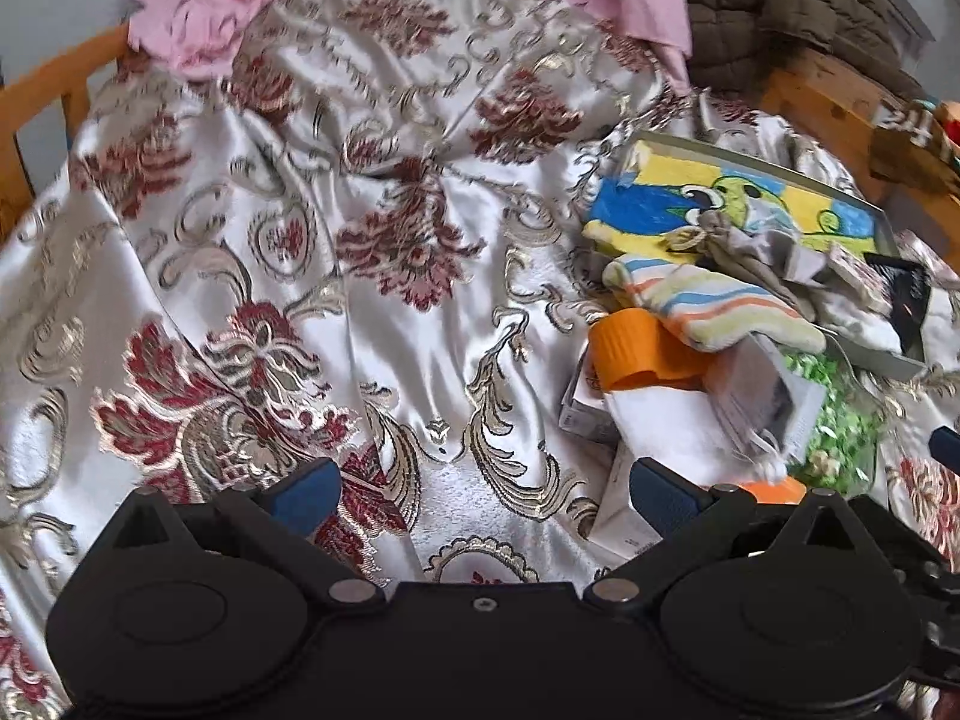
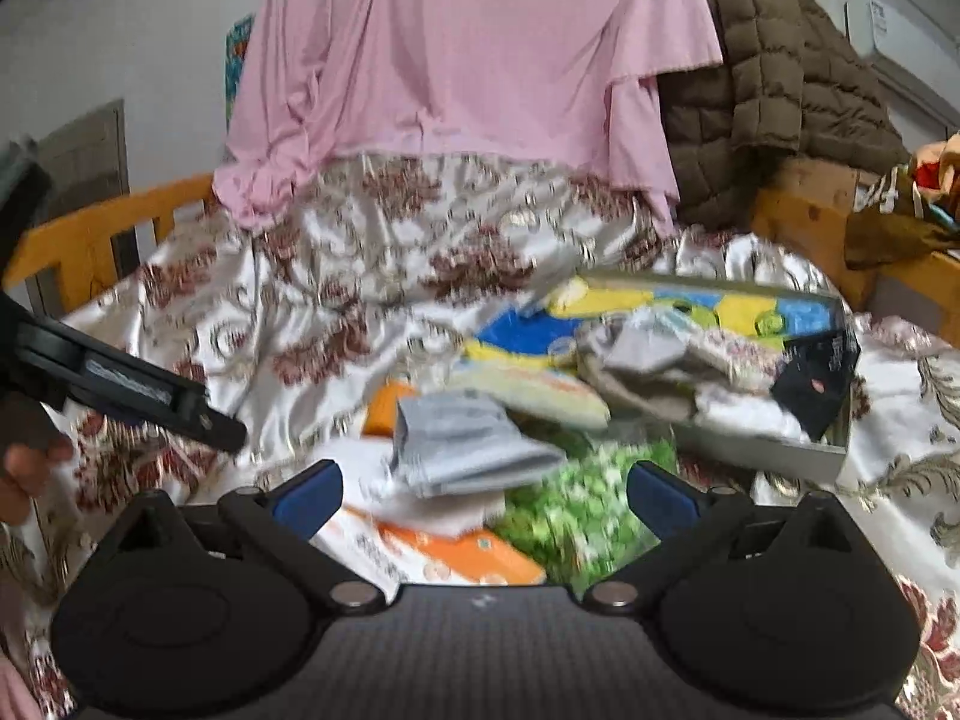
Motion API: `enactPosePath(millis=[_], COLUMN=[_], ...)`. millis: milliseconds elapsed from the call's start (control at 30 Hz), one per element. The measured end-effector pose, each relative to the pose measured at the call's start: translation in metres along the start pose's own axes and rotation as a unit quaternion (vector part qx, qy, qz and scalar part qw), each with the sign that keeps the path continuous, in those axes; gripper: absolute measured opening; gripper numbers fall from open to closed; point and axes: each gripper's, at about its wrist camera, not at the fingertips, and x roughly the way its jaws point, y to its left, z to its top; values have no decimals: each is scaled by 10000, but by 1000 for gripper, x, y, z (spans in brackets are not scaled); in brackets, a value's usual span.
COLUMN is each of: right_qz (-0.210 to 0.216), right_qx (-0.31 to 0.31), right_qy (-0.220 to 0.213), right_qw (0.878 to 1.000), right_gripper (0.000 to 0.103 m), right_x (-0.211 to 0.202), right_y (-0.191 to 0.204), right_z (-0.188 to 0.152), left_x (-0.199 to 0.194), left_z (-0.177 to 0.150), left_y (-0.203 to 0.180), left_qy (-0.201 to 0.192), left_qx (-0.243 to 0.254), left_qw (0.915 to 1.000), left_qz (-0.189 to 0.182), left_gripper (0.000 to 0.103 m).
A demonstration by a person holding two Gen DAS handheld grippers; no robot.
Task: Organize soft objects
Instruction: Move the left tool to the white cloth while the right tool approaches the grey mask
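A shallow grey tray lies on the floral bedspread at the right, holding a yellow-blue cartoon towel, a grey cloth and a striped sock hanging over its near rim. The tray also shows in the right wrist view, with the towel. My left gripper is open and empty over bare bedspread, left of the pile. My right gripper is open and empty just above a folded grey cloth and a green patterned cloth.
Orange-and-white boxes and an orange lid lie before the tray. A pink garment and a brown quilted jacket hang at the bed's far side. A wooden bed rail rings the bedspread.
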Motion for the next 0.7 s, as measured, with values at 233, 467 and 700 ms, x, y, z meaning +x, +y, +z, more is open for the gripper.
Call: enactPosePath(millis=[233, 467, 700], right_qz=[76, 13, -16], right_qx=[-168, -579, -708], right_qy=[-202, -263, -171], right_qw=[9996, 9980, 9973], right_gripper=[103, 103, 103], right_x=[14, 38, 59], right_y=[6, 18, 23], right_z=[-4, -8, -10], left_x=[34, 60, 81], left_z=[16, 24, 21], left_y=[16, 11, 18], left_qy=[216, 233, 501], left_qx=[-861, -931, -1378], left_qw=[9922, 9851, 9691], left_qz=[-870, -1427, -1984], left_gripper=[102, 100, 96])
